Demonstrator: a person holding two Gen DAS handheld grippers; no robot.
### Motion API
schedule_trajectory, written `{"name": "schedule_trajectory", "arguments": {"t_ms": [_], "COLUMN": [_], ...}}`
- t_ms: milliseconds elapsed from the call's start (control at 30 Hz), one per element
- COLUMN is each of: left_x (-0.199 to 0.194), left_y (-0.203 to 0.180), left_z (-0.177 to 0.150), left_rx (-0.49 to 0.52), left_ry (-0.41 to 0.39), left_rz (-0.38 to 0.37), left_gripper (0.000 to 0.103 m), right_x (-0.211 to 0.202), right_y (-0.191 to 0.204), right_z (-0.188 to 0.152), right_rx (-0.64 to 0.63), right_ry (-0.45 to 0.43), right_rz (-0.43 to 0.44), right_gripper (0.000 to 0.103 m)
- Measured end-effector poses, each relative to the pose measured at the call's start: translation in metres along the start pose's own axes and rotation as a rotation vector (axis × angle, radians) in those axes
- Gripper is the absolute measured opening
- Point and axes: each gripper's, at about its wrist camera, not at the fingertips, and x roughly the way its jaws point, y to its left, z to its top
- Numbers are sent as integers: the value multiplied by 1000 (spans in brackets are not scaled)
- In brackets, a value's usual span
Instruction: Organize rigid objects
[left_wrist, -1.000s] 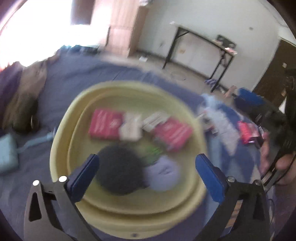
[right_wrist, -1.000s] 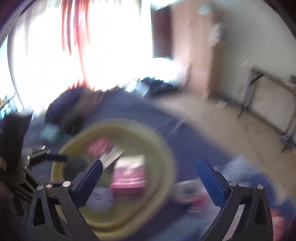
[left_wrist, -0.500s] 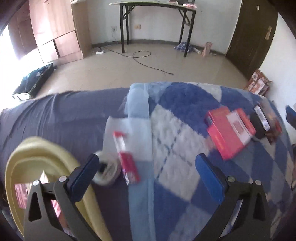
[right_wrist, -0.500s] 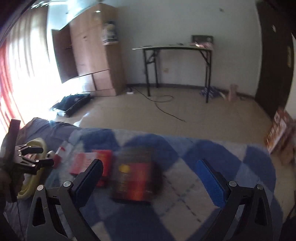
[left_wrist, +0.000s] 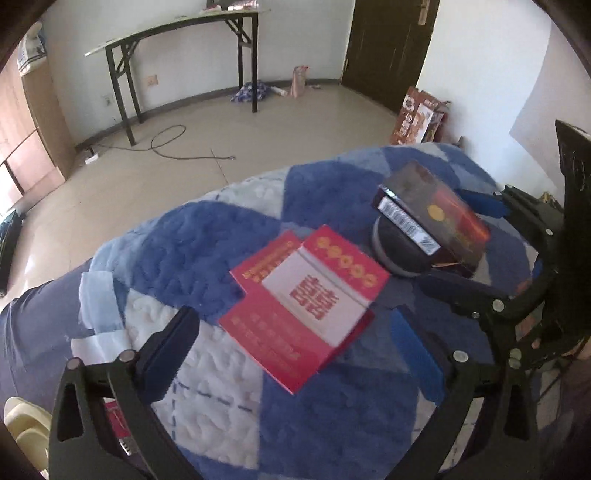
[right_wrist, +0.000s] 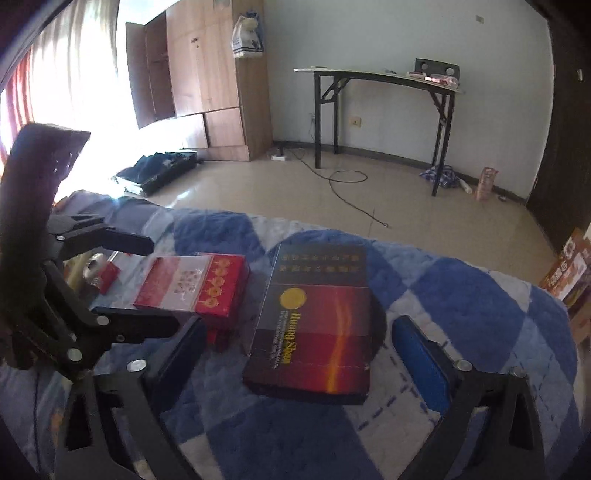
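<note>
Both grippers swung off the yellow basin (left_wrist: 22, 424) within the last second and now face the boxes on the blue checked blanket (left_wrist: 207, 236); only a sliver of basin rim shows at the far left in the left wrist view. Landmark: red box (left_wrist: 306, 299). It's the top of a stack of two red boxes, lying flat, second one under it and offset. Left of the red box: small red pack (right_wrist: 105, 277) with a roll of tape (right_wrist: 92, 264) touching it, one of each, near the basin. Left gripper (left_wrist: 291, 358) is just in front of the red box, fingers spread wide, holding nothing, neither pad touching it. Right of the red box, just beside it: one dark box (right_wrist: 317, 325) with red-orange print, resting on one round dark object (left_wrist: 399, 251). Right gripper (right_wrist: 299, 362) sits in front of the dark box, fingers wide apart, nothing held, near end of the box between the pads without visible contact.
</note>
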Motion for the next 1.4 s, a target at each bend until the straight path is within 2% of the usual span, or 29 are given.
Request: {"name": "schedule_trajectory", "arguments": {"t_ms": [100, 167, 233, 300, 400, 533, 733, 833, 900, 967, 1033, 1067, 1167, 1233, 1300, 1400], "left_x": [9, 13, 16, 22, 25, 17, -1, -9, -11, -9, -7, -7, -10, -16, -15, -1], "left_y": [-3, -9, -12, -16, -24, -23, -26, -25, -24, -24, -24, -25, -34, -38, -42, -48], "left_z": [0, -2, -2, -3, -7, -14, -31, -38, -42, -42, -41, -40, -40, -35, -31, -29], "left_rx": [18, 37, 38, 41, 79, 70, 71, 51, 32, 36, 44, 49, 73, 77, 96, 124], "left_ry": [20, 21, 26, 57, 56, 29, -36, -39, -27, -1, 0, -1, -12, -57, -82, -46], "left_rz": [-16, -6, -17, -22, 3, -11, -25, -37, -40, -52, -36, -34, -3, 0, 12, 53], "left_gripper": [102, 98, 81, 72, 69, 63, 60, 60, 60, 60, 61, 62, 75, 92, 99, 99], "right_x": [11, 11, 14, 16, 23, 23, 11, -1, -6, -10, -15, -17, -21, -20, -18, -11], "right_y": [-11, -14, -13, -10, -6, -8, -15, -19, -22, -24, -27, -29, -27, -24, -21, -17], "right_z": [4, 7, 7, 5, 3, -2, -15, -21, -25, -26, -25, -23, -17, -14, -11, -8], "right_rx": [25, 6, -28, -62, -94, -83, -62, -49, -39, -30, -17, -14, -20, -37, -46, -47], "right_ry": [-16, -36, -54, -64, -68, -73, -84, -86, -78, -75, -93, -103, -114, -113, -116, -104], "right_rz": [19, 12, 2, -13, -31, -23, -4, -3, 13, 27, 11, 7, 5, -2, -8, -6], "right_gripper": [98, 92, 80, 73, 67, 65, 64, 64, 66, 72, 83, 84, 86, 86, 86, 86]}}
